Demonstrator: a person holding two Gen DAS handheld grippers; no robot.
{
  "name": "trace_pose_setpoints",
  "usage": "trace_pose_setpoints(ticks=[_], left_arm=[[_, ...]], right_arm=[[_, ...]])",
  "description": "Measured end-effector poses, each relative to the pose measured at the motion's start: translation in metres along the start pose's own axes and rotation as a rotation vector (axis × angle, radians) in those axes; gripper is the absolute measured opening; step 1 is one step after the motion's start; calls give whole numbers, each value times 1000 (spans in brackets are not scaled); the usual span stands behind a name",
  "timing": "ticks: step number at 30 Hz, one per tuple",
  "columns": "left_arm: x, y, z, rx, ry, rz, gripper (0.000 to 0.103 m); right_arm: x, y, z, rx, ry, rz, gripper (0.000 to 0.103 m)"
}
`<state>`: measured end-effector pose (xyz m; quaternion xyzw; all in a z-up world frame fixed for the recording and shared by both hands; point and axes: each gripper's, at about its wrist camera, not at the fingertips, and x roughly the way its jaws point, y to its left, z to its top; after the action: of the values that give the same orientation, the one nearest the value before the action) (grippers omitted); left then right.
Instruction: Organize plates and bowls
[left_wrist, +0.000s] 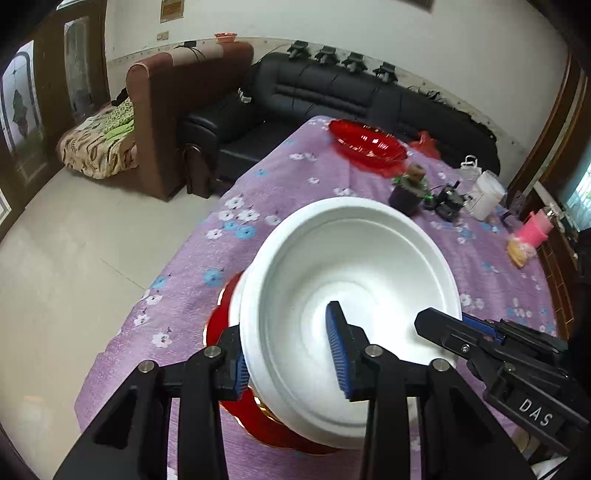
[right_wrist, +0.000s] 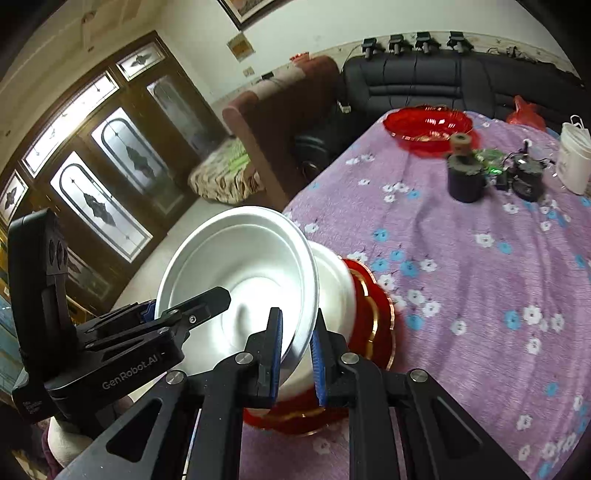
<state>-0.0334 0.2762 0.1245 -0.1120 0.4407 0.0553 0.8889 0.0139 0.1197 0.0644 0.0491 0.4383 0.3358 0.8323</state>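
Here your two tongs meet on a stack of white bowls (left_wrist: 354, 295) that stands tilted at the near edge of the bench (left_wrist: 295, 177), and that stack is the landmark for the rest. Your left tongs (left_wrist: 291, 354) straddle the near wall of the top bowl, one pad outside the rim and one pad inside; the gap between the pads is plainly wider than the wall, so they stand partly open and grip nothing. Your right tongs (right_wrist: 297, 354) are nearly closed and pinch the rim of the top bowl (right_wrist: 240, 266), one blue pad inside and one outside. In the right wrist view a second white bowl (right_wrist: 336, 280) shows nested under the top one, and directly beneath the stack lies a red plate (right_wrist: 373, 314) with a gold edge, touching the bowls. Well beyond the stack, at the far end of the bench, sits a red bowl (left_wrist: 365, 142) on the purple flowered cloth (right_wrist: 461, 258). To the far right of the stack are a dark pot (left_wrist: 406, 195), a white tub (left_wrist: 485, 195) and a pink toy (left_wrist: 532, 236), all well apart from the bowls. Behind the bench stands a black sofa (left_wrist: 332, 88), with a brown armchair (left_wrist: 177, 110) to its left.
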Motion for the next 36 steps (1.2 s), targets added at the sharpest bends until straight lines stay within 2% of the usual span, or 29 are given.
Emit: trace_pose_setpoints(ticks=[4, 8, 11, 17, 18, 19, 22, 23, 27, 28, 32, 36], left_arm=[[-4, 8, -1, -10, -28, -7, 69], [-12, 14, -1, -43, -51, -35, 71], [-21, 18, -6, -57, -78, -59, 72], [-49, 20, -22, -95, -177, -79, 79], [-55, 20, -26, -102, -200, -73, 79], [-59, 19, -30, -104, -224, -63, 81], [-73, 13, -43, -95, -293, -26, 83], [-79, 7, -50, -83, -333, 9, 85], [-92, -10, -73, -55, -448, 101, 103], [-94, -15, -81, -59, -471, 107, 103], [-82, -19, -93, -94, -423, 68, 103], [-58, -27, -103, -81, -326, 91, 103]], right_arm=[[11, 7, -6, -54, 7, -55, 18], [20, 13, -11, -107, -15, -124, 19], [22, 18, -13, -146, -47, -150, 24], [8, 23, -16, -165, -171, -175, 54], [5, 25, -17, -166, -184, -177, 61], [2, 24, -18, -166, -199, -180, 64], [-11, 21, -22, -148, -237, -191, 64], [-18, 17, -25, -131, -248, -183, 64], [-42, 5, -45, -75, -280, -181, 70], [-47, 2, -51, -62, -287, -183, 73], [-61, -14, -81, 2, -282, -203, 78], [-68, -25, -109, 61, -276, -206, 79]])
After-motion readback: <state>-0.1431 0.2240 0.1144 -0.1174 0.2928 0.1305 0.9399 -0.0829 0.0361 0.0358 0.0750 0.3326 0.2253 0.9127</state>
